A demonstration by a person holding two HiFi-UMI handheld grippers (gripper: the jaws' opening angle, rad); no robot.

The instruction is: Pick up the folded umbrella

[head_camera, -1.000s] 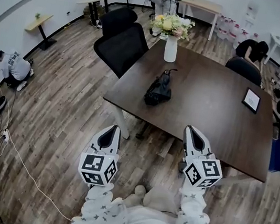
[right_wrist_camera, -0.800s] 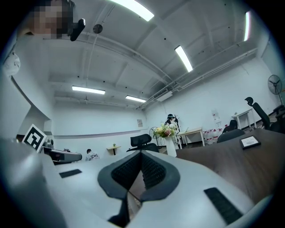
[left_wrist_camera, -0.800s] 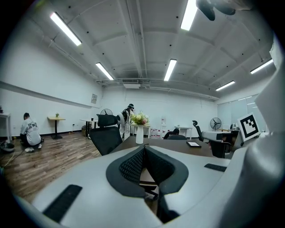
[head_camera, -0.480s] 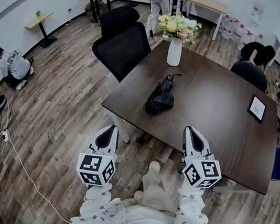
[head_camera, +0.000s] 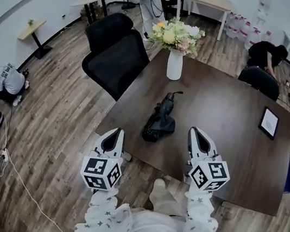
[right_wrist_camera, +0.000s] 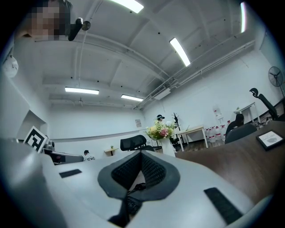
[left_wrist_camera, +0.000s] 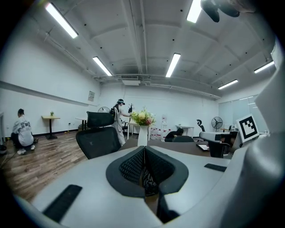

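One folded umbrella (head_camera: pixel 160 119) whole in head view, ceiling lights (left_wrist_camera: pixel 173 64) elsewhere

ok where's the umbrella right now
Head view: the folded umbrella lies on the dark table near its left front edge, with the white flower vase beyond it.

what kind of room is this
Probably an office meeting room: a big dark table with black office chairs beside it, a tablet on it, and strip lights overhead.
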